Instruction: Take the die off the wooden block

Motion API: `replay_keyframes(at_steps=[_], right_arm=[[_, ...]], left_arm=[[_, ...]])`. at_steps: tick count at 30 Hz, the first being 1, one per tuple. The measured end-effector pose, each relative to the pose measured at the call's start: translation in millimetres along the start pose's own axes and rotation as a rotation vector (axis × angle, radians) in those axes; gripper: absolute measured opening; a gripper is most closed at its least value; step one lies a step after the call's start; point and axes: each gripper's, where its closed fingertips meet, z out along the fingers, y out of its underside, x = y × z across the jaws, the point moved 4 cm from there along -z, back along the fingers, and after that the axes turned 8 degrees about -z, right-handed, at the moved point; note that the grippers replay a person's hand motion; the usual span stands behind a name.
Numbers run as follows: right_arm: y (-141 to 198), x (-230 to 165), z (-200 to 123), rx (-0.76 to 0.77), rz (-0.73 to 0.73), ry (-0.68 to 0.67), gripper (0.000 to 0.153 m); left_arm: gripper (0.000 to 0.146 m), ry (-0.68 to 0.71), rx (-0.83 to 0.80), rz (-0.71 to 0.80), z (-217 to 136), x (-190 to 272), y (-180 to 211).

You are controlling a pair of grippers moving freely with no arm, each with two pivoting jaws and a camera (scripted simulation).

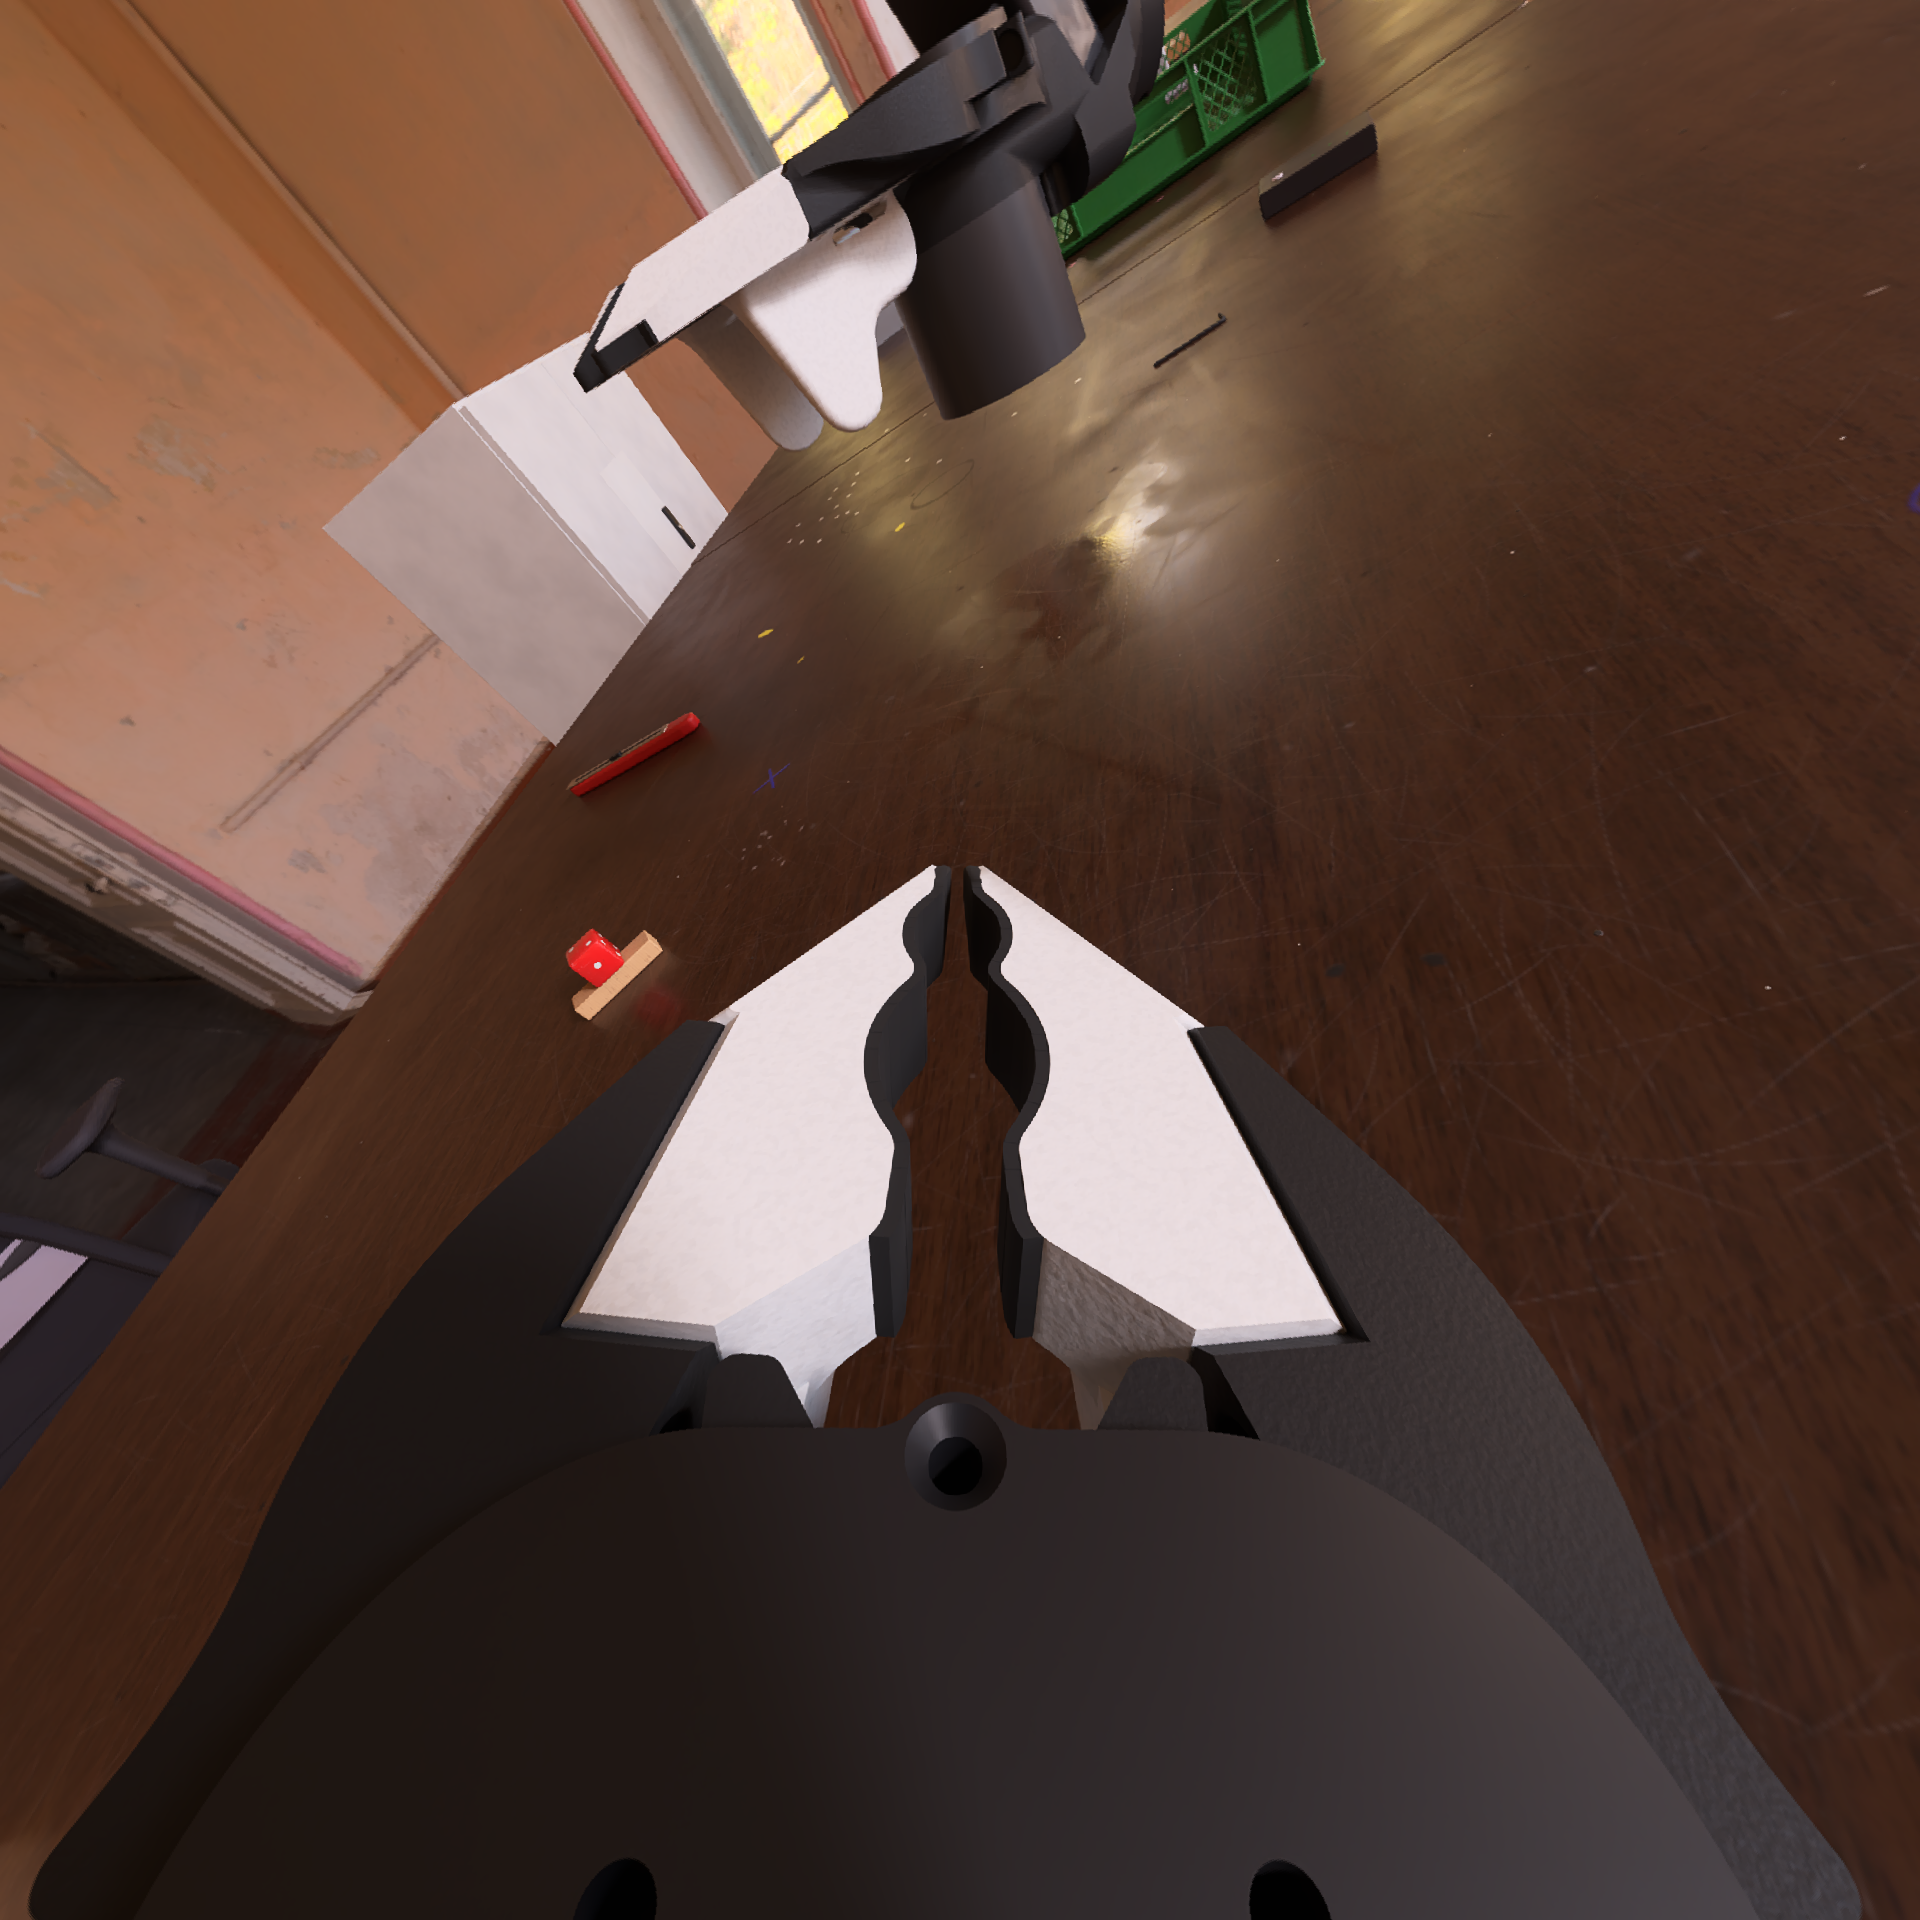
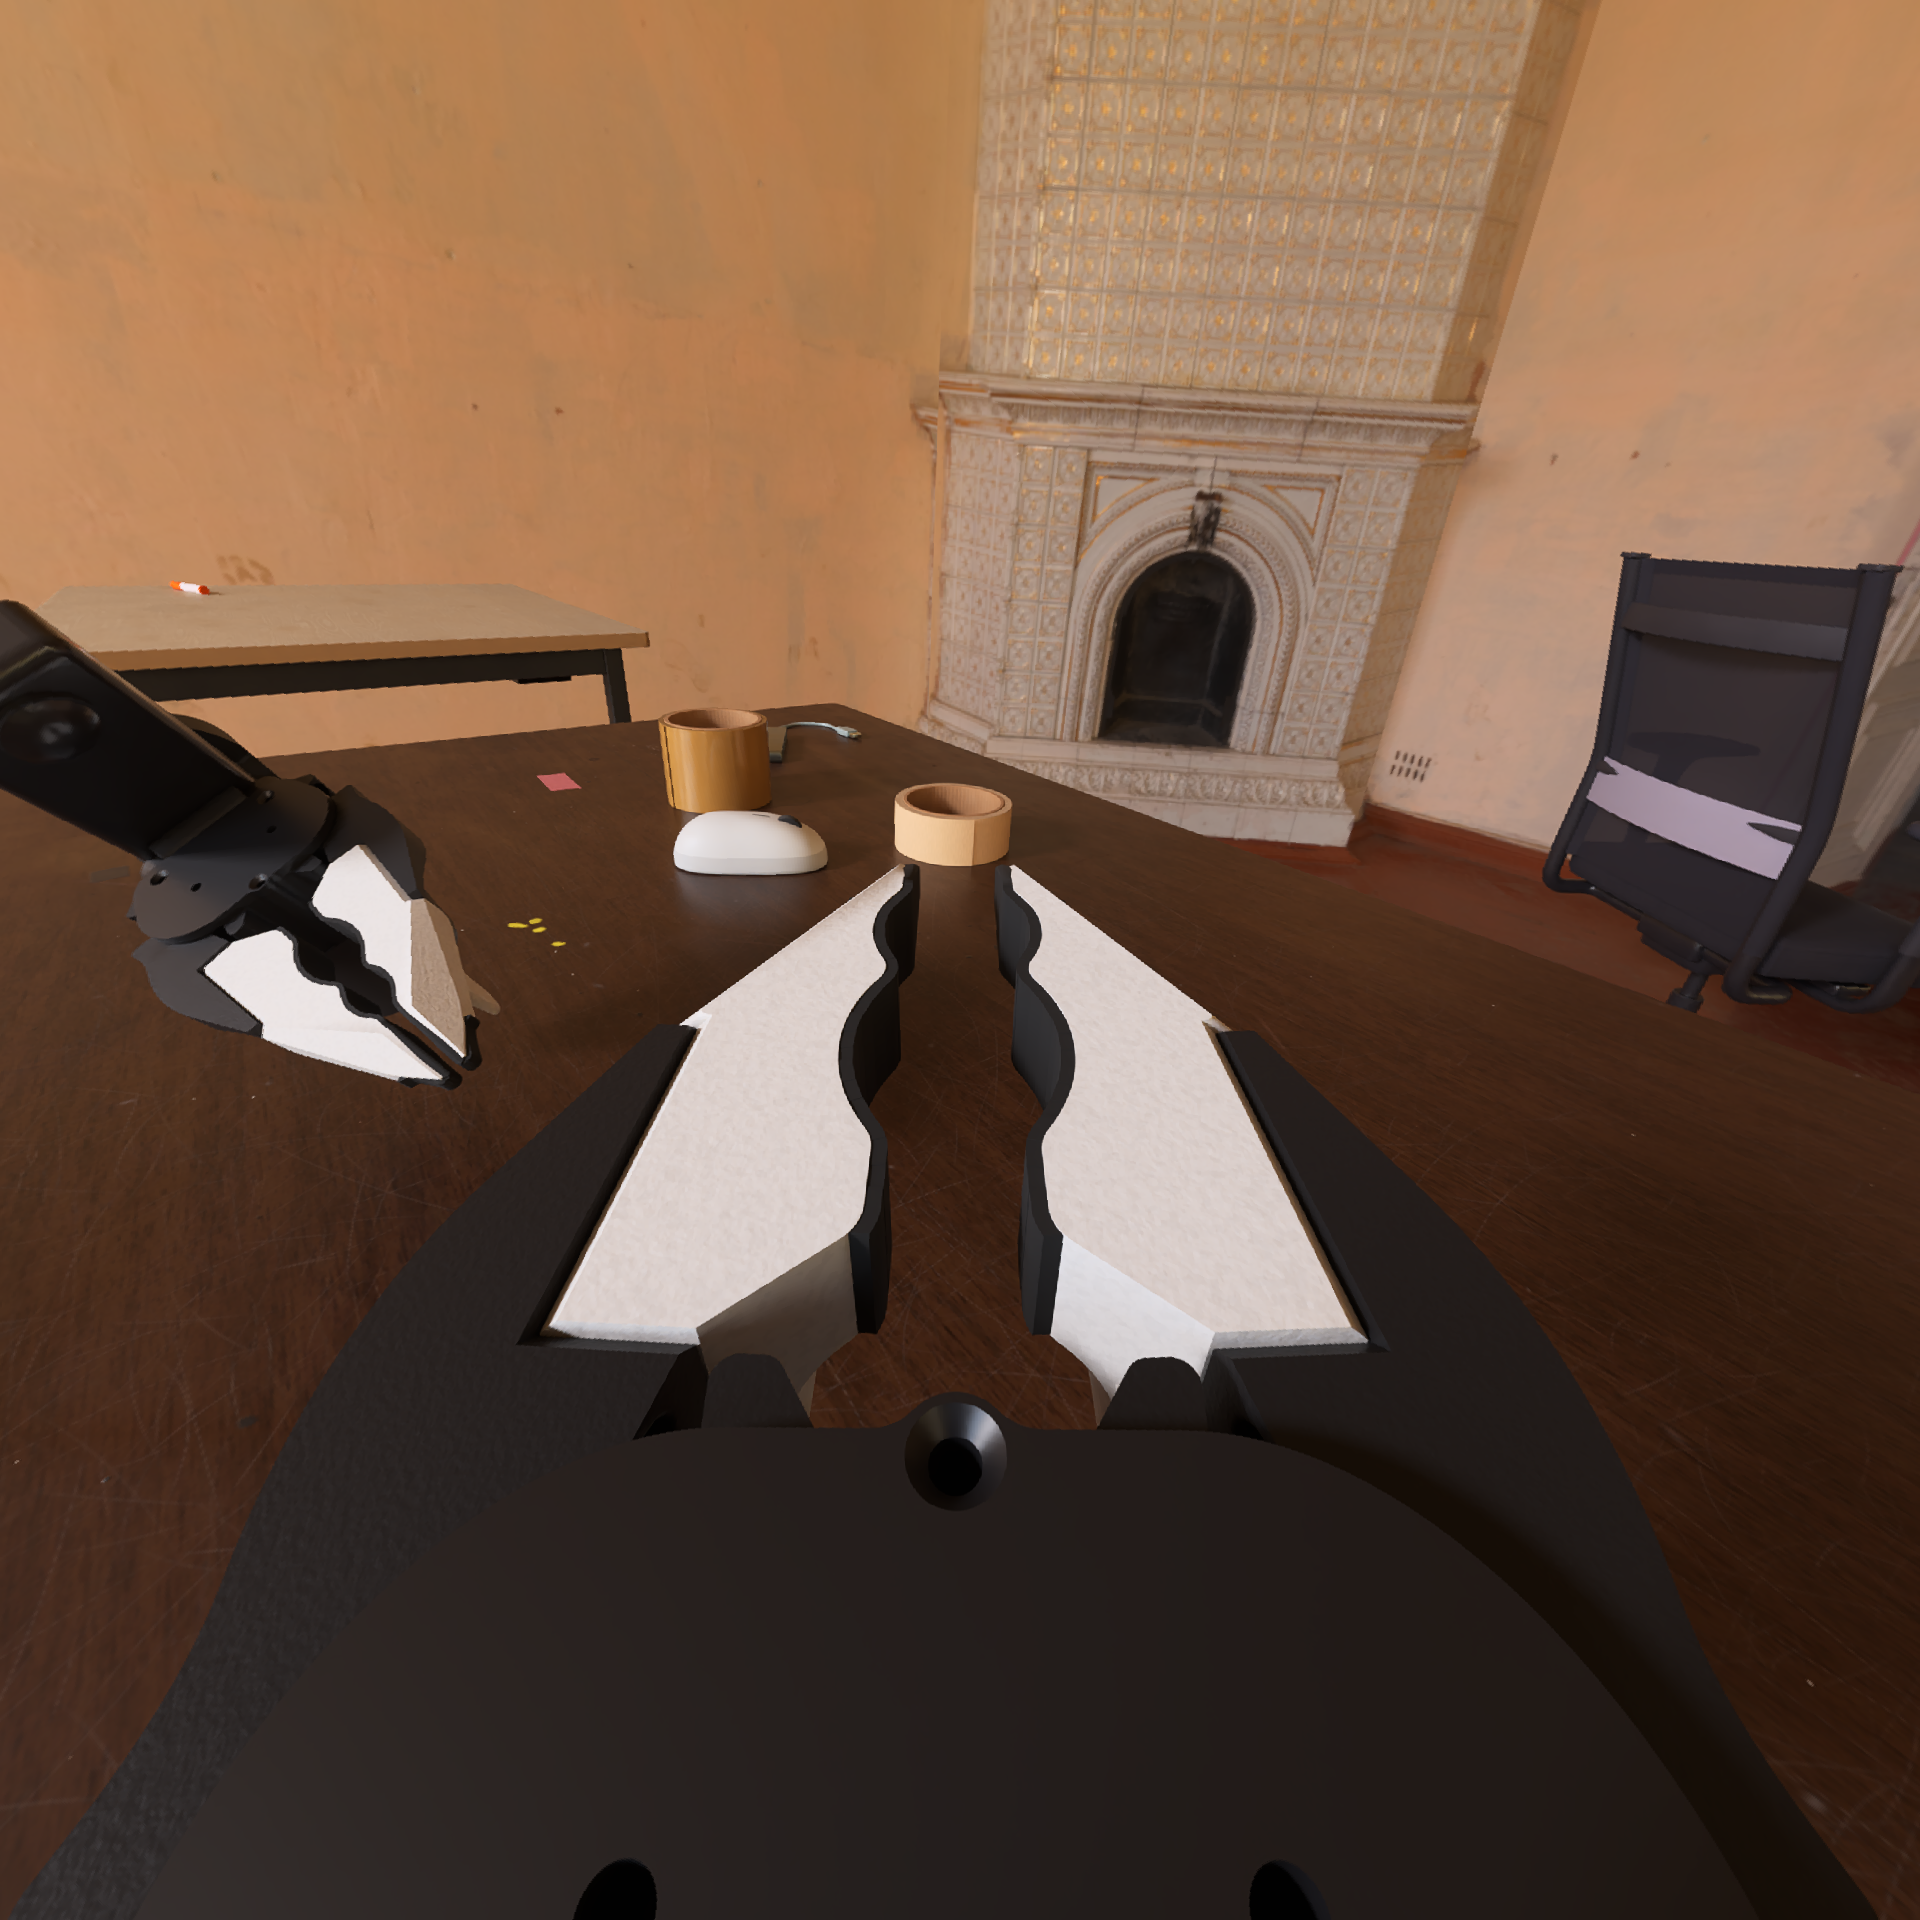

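Two claws hover above the dark desk (image 1: 1351,831), neither holding anything. The left claw (image 1: 957,873) has its tips nearly together; the right claw (image 2: 956,873) stands slightly apart. The red die (image 1: 593,956) sits on the wooden block (image 1: 619,977) near the desk's edge, off to one side of the left claw, probably awaiting approach. Its pips are too small to count, and the right wrist view misses it.

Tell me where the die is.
In the left wrist view, the red die sits on the wooden block, left of the left gripper, near the table's edge.
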Motion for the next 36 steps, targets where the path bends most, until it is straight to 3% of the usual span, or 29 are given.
replay_keyframes(at_steps=[8, 13, 18, 21, 27, 36], right_arm=[[8.0, 7.1, 8.2, -0.046, 0.018, 0.025, 0.014], [19.2, 32.0, 46.8, -0.281, 0.092, 0.125, 0.016], [62.4, 54.6, 99.2, -0.602, -0.078, -0.010, 0.018], [99.8, 68.3, 115.5, -0.762, -0.040, -0.047, 0.022], [137.7, 82.6, 129.6, -0.882, -0.050, -0.045, 0.021], [160.3, 89.3, 135.5, -0.958, 0.016, 0.005, 0.022]], left_arm=[[0.002, -0.001, 0.008, -0.008, 0.9, -0.2, -0.8], [0.001, -0.006, 0.016, -0.031, 2.1, -1.5, -0.2], [0.002, -0.024, 0.026, -0.023, -0.6, -3.8, -2.8], [0.002, -0.029, 0.029, -0.015, -1.4, -3.7, -4.4], [0.002, -0.023, 0.032, 0.007, -1.2, 0.0, -7.7], [0.002, -0.033, 0.032, 0.004, -2.4, -3.0, -7.2]])
